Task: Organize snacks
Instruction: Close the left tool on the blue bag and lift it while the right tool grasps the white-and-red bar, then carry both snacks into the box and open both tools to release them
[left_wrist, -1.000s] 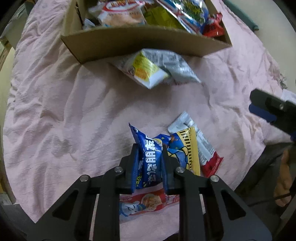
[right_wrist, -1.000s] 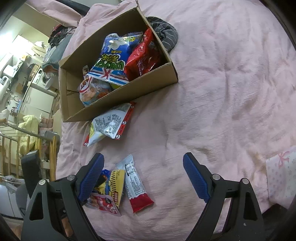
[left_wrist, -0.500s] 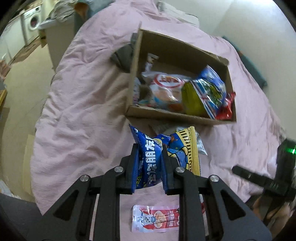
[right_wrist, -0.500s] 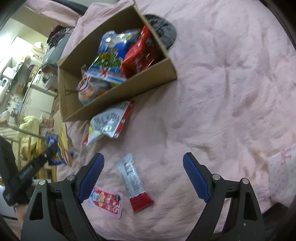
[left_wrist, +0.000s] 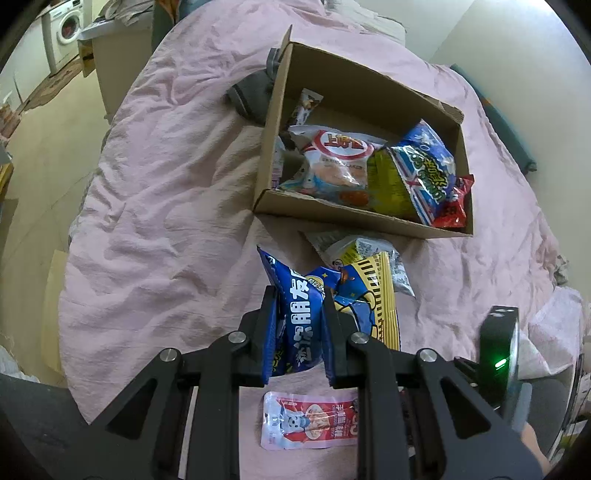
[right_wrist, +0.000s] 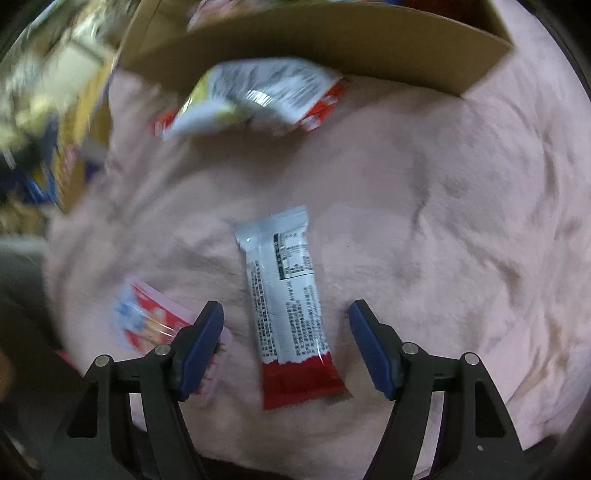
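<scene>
Snacks go in the box (left_wrist: 354, 218), so your left tongs (left_wrist: 300, 332) pinch the blue bag (left_wrist: 301, 314) up high, while your right tongs (right_wrist: 286, 347) sit wide around the silver bar (right_wrist: 286, 291).

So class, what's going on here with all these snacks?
A person with a gripper in each hand is sorting snacks on a pink bed into a cardboard box. The left gripper is shut on a blue bag, held up short of the box. The right gripper is open, its fingers either side of a white and red bar lying on the cover. A red pouch lies loose nearby.
</scene>
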